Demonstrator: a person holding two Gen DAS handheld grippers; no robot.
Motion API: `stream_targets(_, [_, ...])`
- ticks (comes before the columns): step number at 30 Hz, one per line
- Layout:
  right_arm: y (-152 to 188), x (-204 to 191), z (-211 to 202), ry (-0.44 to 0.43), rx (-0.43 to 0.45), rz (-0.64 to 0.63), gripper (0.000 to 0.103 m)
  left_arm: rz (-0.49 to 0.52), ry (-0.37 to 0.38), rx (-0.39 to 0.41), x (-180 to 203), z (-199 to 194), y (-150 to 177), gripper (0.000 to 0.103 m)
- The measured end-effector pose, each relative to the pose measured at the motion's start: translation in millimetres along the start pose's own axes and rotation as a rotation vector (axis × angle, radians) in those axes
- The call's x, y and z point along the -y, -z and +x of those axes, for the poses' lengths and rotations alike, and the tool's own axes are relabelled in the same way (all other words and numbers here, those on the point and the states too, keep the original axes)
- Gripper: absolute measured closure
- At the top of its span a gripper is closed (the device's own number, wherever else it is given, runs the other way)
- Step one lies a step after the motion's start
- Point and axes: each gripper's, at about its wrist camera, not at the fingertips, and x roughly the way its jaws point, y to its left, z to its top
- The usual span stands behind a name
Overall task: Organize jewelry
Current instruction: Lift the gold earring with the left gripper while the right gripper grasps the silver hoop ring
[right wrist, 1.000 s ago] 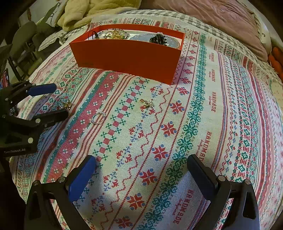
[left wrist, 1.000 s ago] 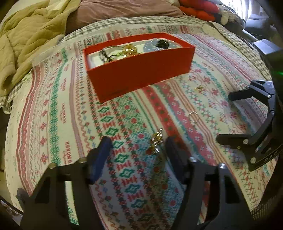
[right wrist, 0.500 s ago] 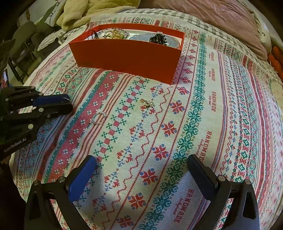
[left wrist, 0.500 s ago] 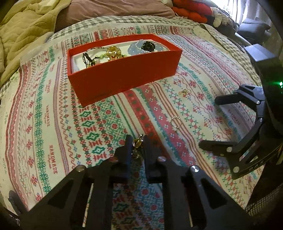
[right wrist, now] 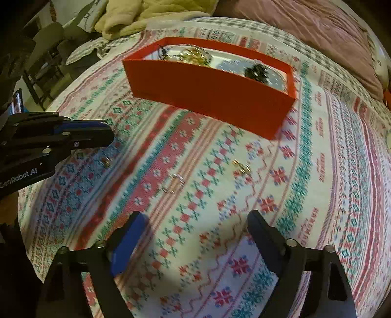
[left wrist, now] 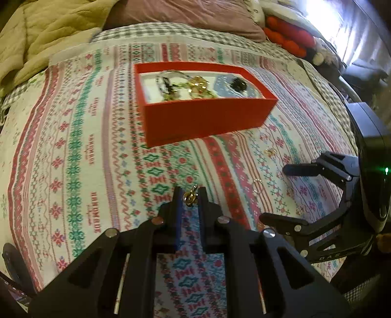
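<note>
My left gripper (left wrist: 190, 195) is shut on a small gold earring (left wrist: 190, 197), held just above the patterned bedspread (left wrist: 80, 171). From the right wrist view the left gripper (right wrist: 108, 133) shows at the left edge. The red box (left wrist: 207, 122) lies beyond it with several jewelry pieces inside. My right gripper (right wrist: 195, 217) hovers over the bedspread, its jaws closing with nothing between them. Ahead of it lie a silver ring (right wrist: 173, 183) and another gold earring (right wrist: 240, 167). The left wrist view shows my right gripper (left wrist: 273, 193), the ring (left wrist: 258, 181) and that earring (left wrist: 270, 152).
A pink pillow (left wrist: 185, 14) and a beige blanket (left wrist: 48, 29) lie behind the red box (right wrist: 207, 93). Red cushions (left wrist: 288, 34) sit at the back right. Chairs (right wrist: 48, 49) stand past the bed's left edge.
The left gripper shut on the gold earring and lifted it off the bedspread. The right gripper's jaws narrowed and it moved closer to the ring and earring.
</note>
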Motion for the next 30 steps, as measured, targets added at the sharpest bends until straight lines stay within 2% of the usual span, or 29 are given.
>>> stream_targets(7, [-13.7,-7.8,5.4,-0.017,0.011,-0.018,0.042,-0.040,0.001,0.001,-9.9,-4.0,-0.3,0.089])
stream_targets(20, [-18.5,-11.6,6.0,-0.036,0.017,-0.057,0.063,-0.042,-0.001,-0.020,-7.9,0.7,1.0,0.089])
stream_targets(27, [-17.5,-12.1,4.5,-0.058,0.019,-0.065,0.079,-0.035,-0.002,-0.031,-4.6,4.0,1.0,0.089])
stream_targets(30, [-17.5,-14.0,4.4,-0.061,0.017,-0.074,0.083,-0.035,-0.001,-0.034,-4.5,5.0,1.1,0.089])
